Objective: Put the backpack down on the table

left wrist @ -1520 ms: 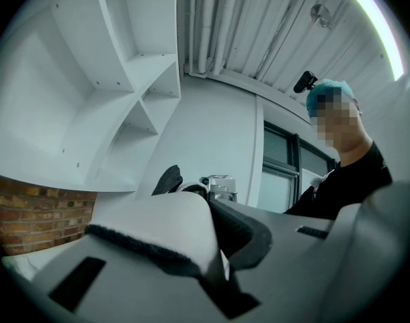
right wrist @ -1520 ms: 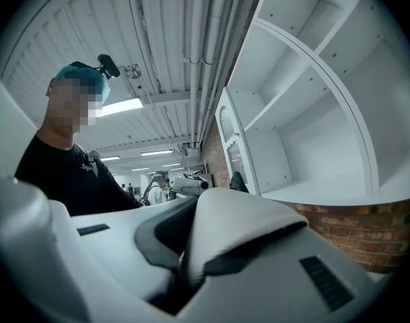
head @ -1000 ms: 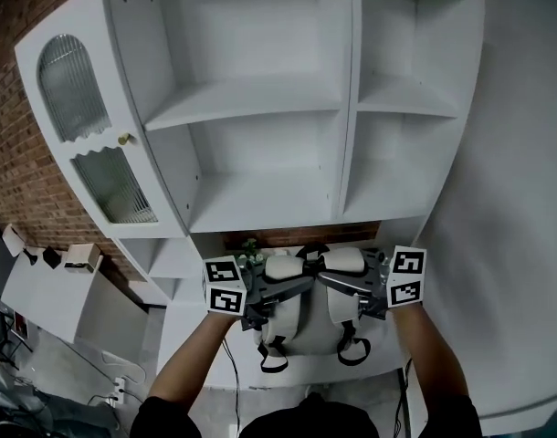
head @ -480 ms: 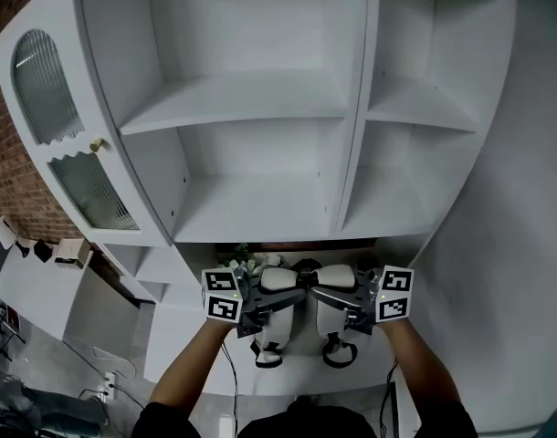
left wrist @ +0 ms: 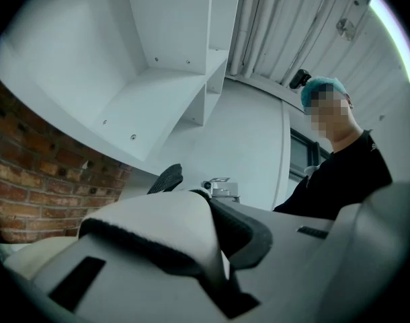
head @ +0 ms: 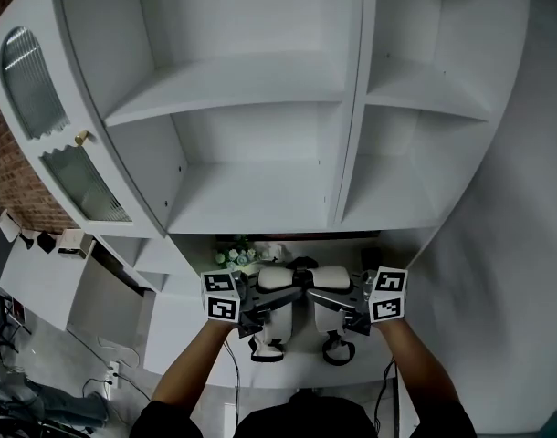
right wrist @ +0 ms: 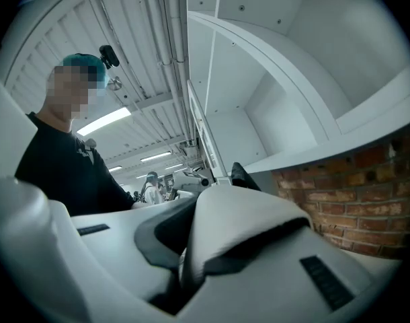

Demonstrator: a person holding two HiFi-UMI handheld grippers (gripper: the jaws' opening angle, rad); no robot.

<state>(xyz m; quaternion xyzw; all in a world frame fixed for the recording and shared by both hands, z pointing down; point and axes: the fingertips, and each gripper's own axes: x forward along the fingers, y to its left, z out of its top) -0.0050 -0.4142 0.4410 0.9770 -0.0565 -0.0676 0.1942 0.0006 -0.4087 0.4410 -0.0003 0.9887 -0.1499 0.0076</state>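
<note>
In the head view a white backpack with black strap loops hangs low over the white table, in front of the shelf unit. My left gripper is shut on its left padded shoulder strap. My right gripper is shut on the right shoulder strap. The two grippers point towards each other. In the left gripper view the white, black-edged strap is clamped in the left gripper. In the right gripper view the other strap is folded inside the right gripper. The backpack's lower body is mostly hidden.
A tall white shelf unit rises right behind the table, with a glass-fronted cabinet door at its left. Small green things stand at the table's back edge. A brick wall is behind. A person in black shows in both gripper views.
Both grippers have come down together with the backpack, which now hangs lower and closer to the table. The grips on the straps are unchanged.
</note>
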